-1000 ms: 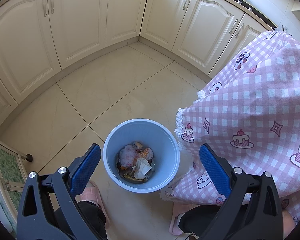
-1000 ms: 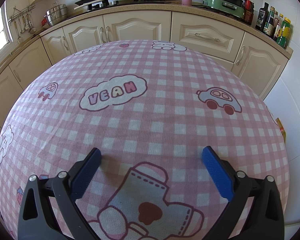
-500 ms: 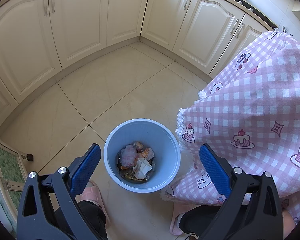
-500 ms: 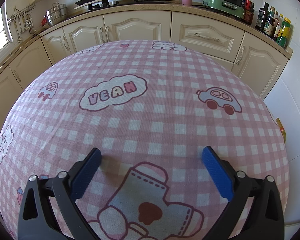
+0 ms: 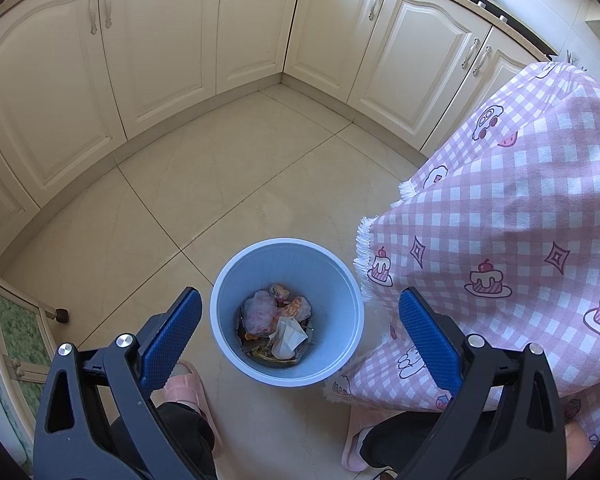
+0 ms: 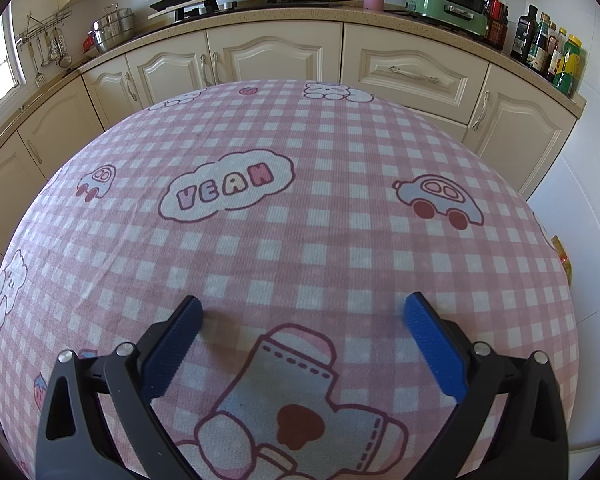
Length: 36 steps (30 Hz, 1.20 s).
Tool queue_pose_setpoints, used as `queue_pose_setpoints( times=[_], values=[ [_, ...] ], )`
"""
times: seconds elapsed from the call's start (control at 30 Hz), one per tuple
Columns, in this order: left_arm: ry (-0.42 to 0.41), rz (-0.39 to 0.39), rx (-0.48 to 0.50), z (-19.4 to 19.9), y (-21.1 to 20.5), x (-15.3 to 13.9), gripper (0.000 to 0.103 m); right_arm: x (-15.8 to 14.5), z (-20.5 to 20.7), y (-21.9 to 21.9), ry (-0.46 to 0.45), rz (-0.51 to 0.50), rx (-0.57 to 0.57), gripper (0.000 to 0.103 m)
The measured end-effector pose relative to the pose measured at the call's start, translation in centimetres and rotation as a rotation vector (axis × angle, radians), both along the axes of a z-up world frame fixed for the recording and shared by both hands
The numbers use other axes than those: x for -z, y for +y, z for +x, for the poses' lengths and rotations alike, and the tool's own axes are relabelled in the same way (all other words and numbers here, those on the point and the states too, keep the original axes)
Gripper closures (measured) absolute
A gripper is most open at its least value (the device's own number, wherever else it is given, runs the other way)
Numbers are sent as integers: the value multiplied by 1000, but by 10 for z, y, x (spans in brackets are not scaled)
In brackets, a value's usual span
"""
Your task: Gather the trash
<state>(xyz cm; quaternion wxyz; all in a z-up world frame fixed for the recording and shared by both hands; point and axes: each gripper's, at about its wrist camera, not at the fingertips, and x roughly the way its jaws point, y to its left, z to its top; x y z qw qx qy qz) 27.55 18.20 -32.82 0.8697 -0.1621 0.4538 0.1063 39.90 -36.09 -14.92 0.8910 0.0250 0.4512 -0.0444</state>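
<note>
A light blue trash bin stands on the tiled floor beside the table. Crumpled wrappers and a white tissue lie in its bottom. My left gripper is open and empty, held above the bin with the bin between its blue pads. My right gripper is open and empty, low over the pink checked tablecloth. No loose trash shows on the tabletop in the right wrist view.
The tablecloth's hanging edge is right of the bin. Cream cabinets line the floor. My feet in pink slippers are near the bin. A counter with stove, pots and bottles lies behind the table.
</note>
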Motion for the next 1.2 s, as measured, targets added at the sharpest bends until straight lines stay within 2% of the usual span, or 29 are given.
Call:
queue_pose_setpoints(
  times=[1.2],
  values=[
    [-15, 10, 7, -3, 0, -5, 8, 0, 0, 0, 0, 0, 0, 4]
  ],
)
